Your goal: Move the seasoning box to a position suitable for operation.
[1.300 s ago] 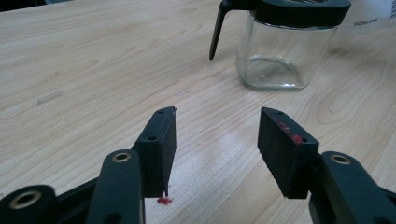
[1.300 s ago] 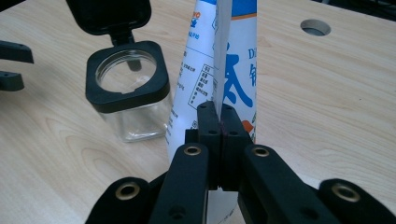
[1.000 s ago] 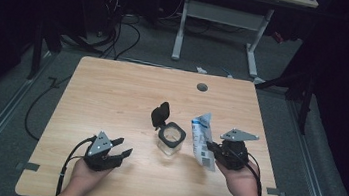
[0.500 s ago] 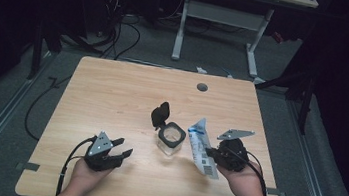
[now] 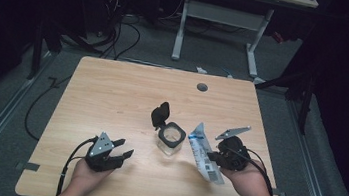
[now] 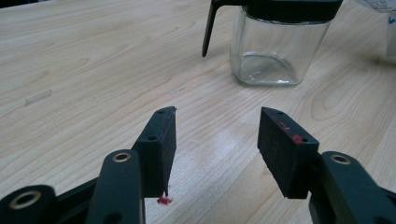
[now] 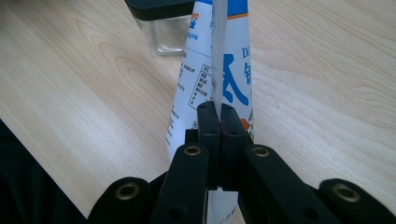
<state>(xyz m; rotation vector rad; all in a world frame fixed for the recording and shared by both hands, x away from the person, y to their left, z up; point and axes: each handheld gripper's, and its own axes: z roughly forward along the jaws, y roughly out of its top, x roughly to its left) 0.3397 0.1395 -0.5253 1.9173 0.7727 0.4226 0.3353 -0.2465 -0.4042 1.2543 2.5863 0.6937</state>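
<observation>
On the table's [image 5: 113, 90] near right side, the right gripper [image 5: 211, 157] is clamped tight on a blue-and-white pouch [image 5: 202, 151], pinching it by a flat seam with the bag tilted up toward the jar [image 5: 170, 139]. The right gripper view shows the jaws squeezed together on that thin fin [image 7: 215, 70] of film. The jar sits mid-table just left of the pouch, lid [image 5: 160, 114] flipped open.

The left gripper [image 5: 123, 153] rests near the front left edge, jaws spread wide with nothing in them, pointing at the jar.

My guess is the pouch is light, floppy and slick, so it'll sag and swing if gripped low. The seam is the right spot, stiffest part. The jar looks like glass: rigid, smooth, probably tippy, so I'd steady it around the body, not the hinged lid.
</observation>
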